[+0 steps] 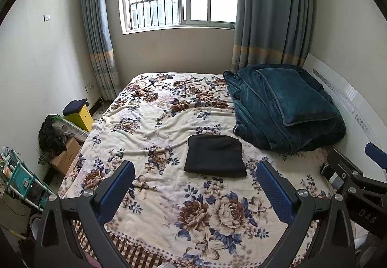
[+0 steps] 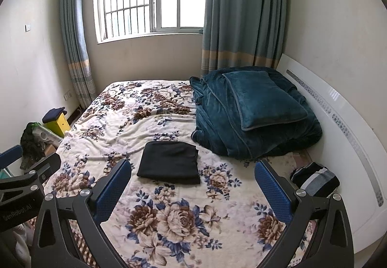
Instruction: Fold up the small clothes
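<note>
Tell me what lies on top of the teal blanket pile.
A matching teal pillow lies on top of the teal blanket pile, tilted toward the white headboard. Whatever is under the pillow or inside the heap's folds is covered and cannot be seen.

My left gripper (image 1: 194, 187) and right gripper (image 2: 192, 185) share black frames, silver screws, and blue dimpled pads (image 2: 272, 189).
</note>
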`<state>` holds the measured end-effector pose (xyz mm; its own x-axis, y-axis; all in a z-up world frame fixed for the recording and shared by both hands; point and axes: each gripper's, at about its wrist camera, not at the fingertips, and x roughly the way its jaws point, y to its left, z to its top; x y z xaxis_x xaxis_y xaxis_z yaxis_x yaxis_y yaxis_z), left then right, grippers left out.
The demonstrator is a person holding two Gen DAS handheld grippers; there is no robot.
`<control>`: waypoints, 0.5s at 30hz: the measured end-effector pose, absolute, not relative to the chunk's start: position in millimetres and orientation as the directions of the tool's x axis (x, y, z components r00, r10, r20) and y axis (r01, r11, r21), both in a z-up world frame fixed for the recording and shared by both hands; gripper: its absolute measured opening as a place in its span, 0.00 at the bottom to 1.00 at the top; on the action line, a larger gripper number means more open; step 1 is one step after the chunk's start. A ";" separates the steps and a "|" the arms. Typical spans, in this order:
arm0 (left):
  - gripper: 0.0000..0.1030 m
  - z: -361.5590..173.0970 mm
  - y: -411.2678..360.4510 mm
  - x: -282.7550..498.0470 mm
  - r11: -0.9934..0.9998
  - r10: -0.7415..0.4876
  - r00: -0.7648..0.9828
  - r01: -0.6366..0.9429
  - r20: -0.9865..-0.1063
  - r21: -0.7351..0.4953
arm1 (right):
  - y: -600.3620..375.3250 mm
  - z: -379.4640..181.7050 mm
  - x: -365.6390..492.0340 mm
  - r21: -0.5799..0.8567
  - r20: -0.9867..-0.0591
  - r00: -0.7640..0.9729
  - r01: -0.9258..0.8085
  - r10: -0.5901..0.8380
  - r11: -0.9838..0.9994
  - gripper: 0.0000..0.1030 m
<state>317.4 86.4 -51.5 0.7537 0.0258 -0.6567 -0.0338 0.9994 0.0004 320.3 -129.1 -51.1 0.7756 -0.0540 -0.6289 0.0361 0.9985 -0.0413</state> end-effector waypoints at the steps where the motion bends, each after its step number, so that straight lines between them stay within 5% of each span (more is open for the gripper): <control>1: 1.00 -50.6 85.5 317.3 0.999 0.027 0.753 -0.036 -0.657 0.000 | -128.9 -50.6 321.3 -0.042 -0.629 0.776 0.034 -0.053 0.999 1.00; 15: 1.00 -45.3 81.1 318.3 0.999 0.041 0.755 -0.052 -0.655 0.003 | -128.8 -50.2 322.8 -0.041 -0.630 0.775 0.031 -0.050 0.999 1.00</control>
<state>318.3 81.1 -45.3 0.7548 0.0413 -0.6547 -0.0516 0.9987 0.0035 322.8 -128.8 -50.2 0.7751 -0.0499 -0.6299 0.0312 0.9987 -0.0407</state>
